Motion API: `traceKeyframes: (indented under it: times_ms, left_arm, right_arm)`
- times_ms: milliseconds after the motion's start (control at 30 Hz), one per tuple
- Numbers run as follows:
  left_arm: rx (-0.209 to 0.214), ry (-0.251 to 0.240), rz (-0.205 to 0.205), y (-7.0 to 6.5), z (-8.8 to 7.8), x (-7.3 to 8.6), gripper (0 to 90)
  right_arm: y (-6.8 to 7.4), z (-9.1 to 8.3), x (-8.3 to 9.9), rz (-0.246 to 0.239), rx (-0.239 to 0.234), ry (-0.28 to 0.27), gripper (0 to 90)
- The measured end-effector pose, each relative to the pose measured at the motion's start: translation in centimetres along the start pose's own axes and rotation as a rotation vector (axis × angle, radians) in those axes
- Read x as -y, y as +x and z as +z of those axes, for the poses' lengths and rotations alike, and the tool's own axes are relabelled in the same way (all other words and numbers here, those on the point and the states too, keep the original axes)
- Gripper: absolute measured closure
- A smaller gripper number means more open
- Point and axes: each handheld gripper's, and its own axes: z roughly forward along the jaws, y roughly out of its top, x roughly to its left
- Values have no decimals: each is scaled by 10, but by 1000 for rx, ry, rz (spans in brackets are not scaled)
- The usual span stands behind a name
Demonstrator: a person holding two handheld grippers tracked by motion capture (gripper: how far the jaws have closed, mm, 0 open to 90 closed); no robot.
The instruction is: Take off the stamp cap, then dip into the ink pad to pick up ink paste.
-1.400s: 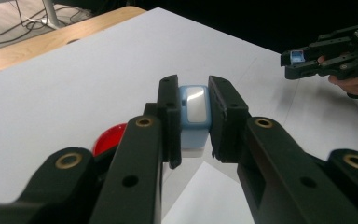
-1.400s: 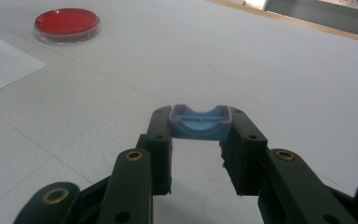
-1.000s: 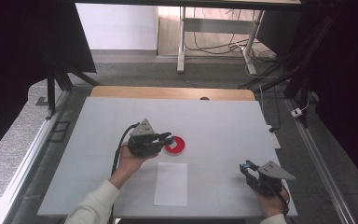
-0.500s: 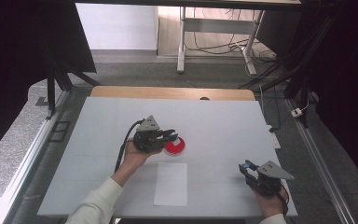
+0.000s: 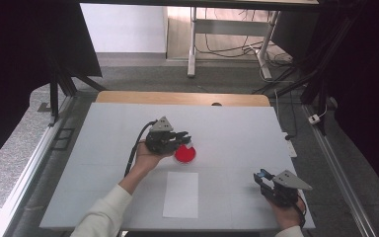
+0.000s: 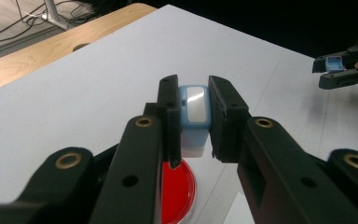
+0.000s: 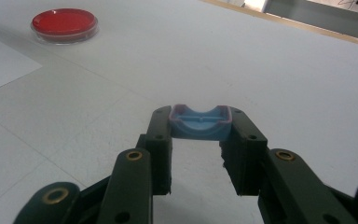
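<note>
Here the left tool (image 6: pixel 189 119) clamps a blue-and-white stamp (image 6: pixel 194 116) just above the red dish (image 5: pixel 184 154), at the table's (image 5: pixel 237 123) centre. At five o'clock, well apart, the right tool (image 7: pixel 199 128) grips a blue cap (image 7: pixel 199 122). White paper (image 5: pixel 181 194) lies at six o'clock of the dish.

Paper sheet (image 5: pixel 181 194): white, flat on table, near front edge.
Table (image 5: pixel 237 123): white top, wooden strip at far edge.
Floor cables (image 5: pixel 217 47): behind table.
</note>
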Motion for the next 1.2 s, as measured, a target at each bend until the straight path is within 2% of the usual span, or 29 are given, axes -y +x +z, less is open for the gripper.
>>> traceKeyframes:
  times_ms: [467,700,1200]
  left_arm:
    - [-18,34,-30,13,9,7,750]
    - [-40,54,-22,16,14,10,750]
    - [-47,84,-21,20,25,15,750]
  right_arm:
    - [0,1,0,-3,1,4,645]
    - [0,1,0,-6,0,7,644]
    - [0,1,0,-5,4,9,644]
